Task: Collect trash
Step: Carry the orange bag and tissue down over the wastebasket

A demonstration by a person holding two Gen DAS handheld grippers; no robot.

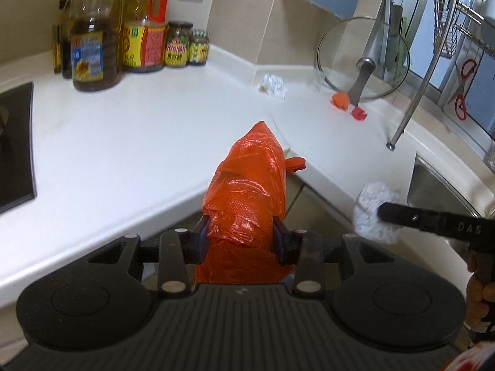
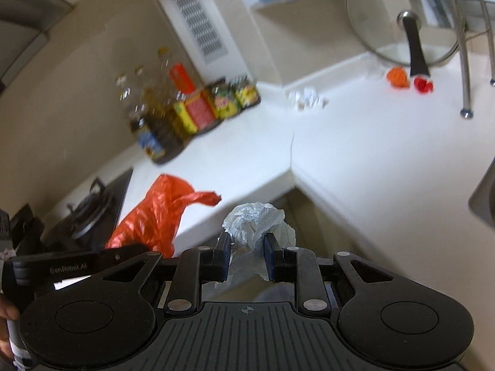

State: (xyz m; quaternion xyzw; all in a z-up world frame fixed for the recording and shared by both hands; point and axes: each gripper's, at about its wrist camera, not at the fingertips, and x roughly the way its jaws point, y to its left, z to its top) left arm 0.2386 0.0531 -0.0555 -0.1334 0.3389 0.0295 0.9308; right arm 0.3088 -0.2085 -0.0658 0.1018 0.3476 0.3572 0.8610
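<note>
While clamped, the white paper wad (image 2: 253, 225) sits between the right fingers (image 2: 223, 247).

The plastic bag (image 1: 247, 185) is bright orange with a fine dotted emboss. The paper wad (image 2: 256, 225) in the right claw (image 2: 247, 258) is white with grey creases; both claws are black with dark blue pads. The left claw (image 1: 242, 238) has a ribbed black body. The worktop (image 1: 123, 142) is plain white, the wall behind it beige. A second crumpled paper (image 1: 273, 86) is white. Two small scraps lie near the glass lid: one orange (image 1: 340, 100), one red (image 1: 359, 114). The scissors (image 1: 462, 89) have red handles. The jars (image 1: 185, 46) carry yellow and red labels.
</note>
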